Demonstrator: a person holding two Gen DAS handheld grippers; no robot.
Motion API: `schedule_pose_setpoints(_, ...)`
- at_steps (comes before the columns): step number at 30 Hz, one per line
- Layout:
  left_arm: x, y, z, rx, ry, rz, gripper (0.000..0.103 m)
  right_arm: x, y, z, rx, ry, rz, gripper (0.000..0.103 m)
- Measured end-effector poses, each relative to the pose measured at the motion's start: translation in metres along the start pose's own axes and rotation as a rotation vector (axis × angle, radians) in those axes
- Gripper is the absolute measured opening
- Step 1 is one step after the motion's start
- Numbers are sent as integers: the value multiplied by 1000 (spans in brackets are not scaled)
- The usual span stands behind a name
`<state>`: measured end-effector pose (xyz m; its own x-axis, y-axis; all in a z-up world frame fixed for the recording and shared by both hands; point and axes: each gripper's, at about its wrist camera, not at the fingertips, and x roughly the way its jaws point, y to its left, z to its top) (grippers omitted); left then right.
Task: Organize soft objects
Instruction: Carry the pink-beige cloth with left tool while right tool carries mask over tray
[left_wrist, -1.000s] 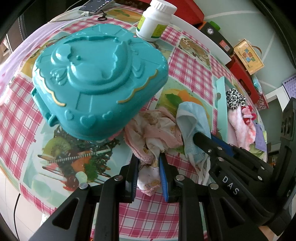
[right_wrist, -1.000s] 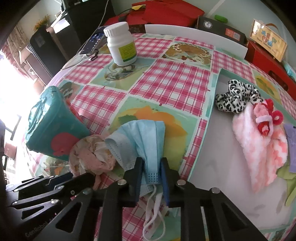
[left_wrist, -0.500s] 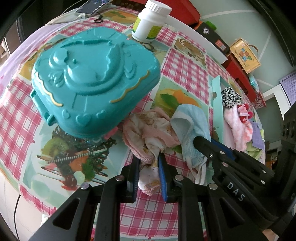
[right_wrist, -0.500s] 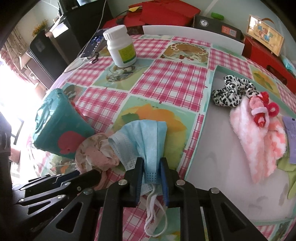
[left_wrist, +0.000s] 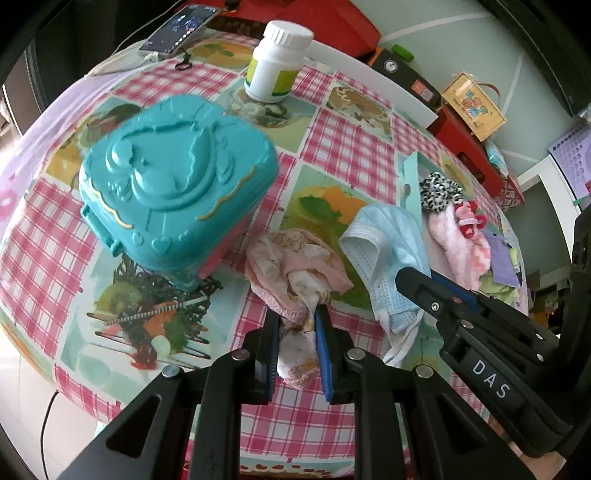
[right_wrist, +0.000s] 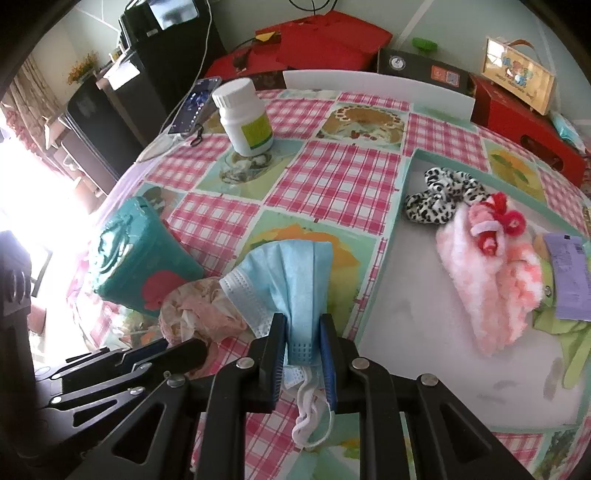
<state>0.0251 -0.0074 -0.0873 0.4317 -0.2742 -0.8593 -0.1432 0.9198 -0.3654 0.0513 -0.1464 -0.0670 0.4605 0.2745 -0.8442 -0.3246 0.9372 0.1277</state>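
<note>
Mask (right_wrist: 291, 280): pinched at its lower edge in the right claw (right_wrist: 303, 354); the pleated blue body is fanned out ahead of the tips and its white loops (right_wrist: 310, 413) hang loose below them.
Cloth (left_wrist: 295, 266): a crumpled pink rag, gripped by its tail in the left claw (left_wrist: 297, 347); the bulk is bunched just ahead of the tips, touching the mask to the right.
Risk, mask: the dangling loops could be snagged on the cloth or on the tray edge, because only a narrow strip is clamped.
Risk, cloth: the thin tail could be pulled free of the grip, and the teal case (left_wrist: 173, 184), just ahead and to the left, could be nudged if the bundle is dragged.
Tray (right_wrist: 436, 332): ahead and to the right of the right claw; a leopard scrunchie (right_wrist: 439, 201) and pink fluff (right_wrist: 491, 280) are already laid in it.
Bottle (right_wrist: 245, 116): well ahead, apart from both claws.
</note>
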Motion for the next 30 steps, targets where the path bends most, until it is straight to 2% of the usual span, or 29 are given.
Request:
schedule_pose_setpoints(13, -45, -26, 6, 61, -96, -20, 19, -58, -9, 4, 22, -118, -20, 19)
schedule_pose_setpoints(24, -92, -59, 10, 140, -215, -52, 19, -118, -21, 5, 52, -253, -51, 19)
schedule_pose_setpoints(30, -118, -85, 11, 216, -301, -66, 19, -152, -44, -1, 103, -327, -89, 19)
